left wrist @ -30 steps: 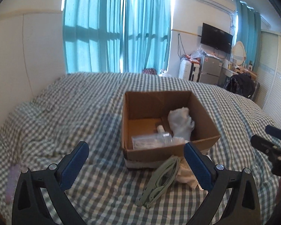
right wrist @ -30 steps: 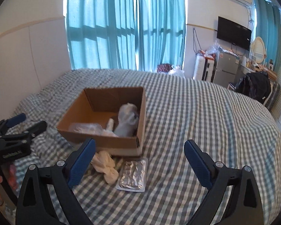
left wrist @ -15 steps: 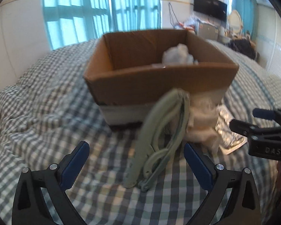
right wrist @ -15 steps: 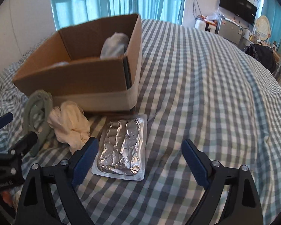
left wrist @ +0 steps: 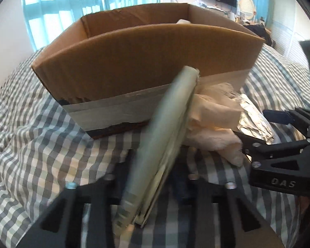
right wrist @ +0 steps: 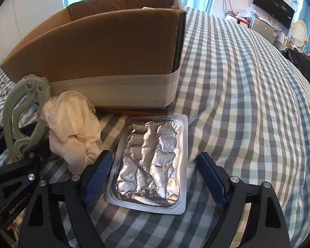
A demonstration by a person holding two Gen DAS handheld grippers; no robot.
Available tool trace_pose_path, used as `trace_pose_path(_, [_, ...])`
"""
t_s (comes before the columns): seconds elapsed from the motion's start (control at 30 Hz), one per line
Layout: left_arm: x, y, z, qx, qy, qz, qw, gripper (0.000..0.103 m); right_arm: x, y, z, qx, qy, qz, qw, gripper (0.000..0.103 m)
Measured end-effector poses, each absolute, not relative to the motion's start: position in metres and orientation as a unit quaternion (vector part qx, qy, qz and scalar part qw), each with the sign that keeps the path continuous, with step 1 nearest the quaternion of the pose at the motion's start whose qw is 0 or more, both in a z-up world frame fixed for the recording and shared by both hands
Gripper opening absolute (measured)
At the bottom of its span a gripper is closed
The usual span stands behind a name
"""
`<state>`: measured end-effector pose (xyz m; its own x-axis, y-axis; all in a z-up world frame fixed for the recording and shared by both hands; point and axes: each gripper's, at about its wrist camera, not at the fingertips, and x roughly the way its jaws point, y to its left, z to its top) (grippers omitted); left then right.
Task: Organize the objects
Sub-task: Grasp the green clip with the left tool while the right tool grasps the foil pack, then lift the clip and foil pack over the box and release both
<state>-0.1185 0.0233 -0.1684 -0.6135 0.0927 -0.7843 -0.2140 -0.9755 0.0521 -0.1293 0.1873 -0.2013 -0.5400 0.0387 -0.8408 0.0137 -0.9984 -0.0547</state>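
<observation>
Between the closing right hand-held gripper [right wrist: 153, 184] jaws lies the foil blister pack [right wrist: 149, 163], lengthwise toward the box [right wrist: 105, 47], while the left hand-held gripper [left wrist: 155, 183] clamps the green tool [left wrist: 163, 136].

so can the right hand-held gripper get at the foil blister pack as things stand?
Probably yes. The right hand-held gripper has its jaws closing, one on each side of the foil blister pack, which lies flat on the checked bedspread. The cream cloth sits just outside one finger, not between them.
</observation>
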Motion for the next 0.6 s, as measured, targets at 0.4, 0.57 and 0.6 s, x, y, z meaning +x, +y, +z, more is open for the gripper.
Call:
trace_pose_path(0.4, [-0.074,0.013,-0.146,-0.434,0.054,0.895,0.083,0.016,-0.086,0.177,-0.182,-0.457,-0.031,0.889,0.0,0.068])
trace_pose_path(0.57, [-0.061,0.003,-0.135,-0.434,0.051,0.897,0.071,0.016,-0.066,0.167,-0.164,-0.44,-0.035,0.897,-0.003,0.068])
trace_pose_path(0.6, [-0.062,0.001,-0.132,-0.434,0.05,0.897,0.071,0.016,-0.061,0.166,-0.16,-0.436,-0.034,0.899,-0.004,0.068])
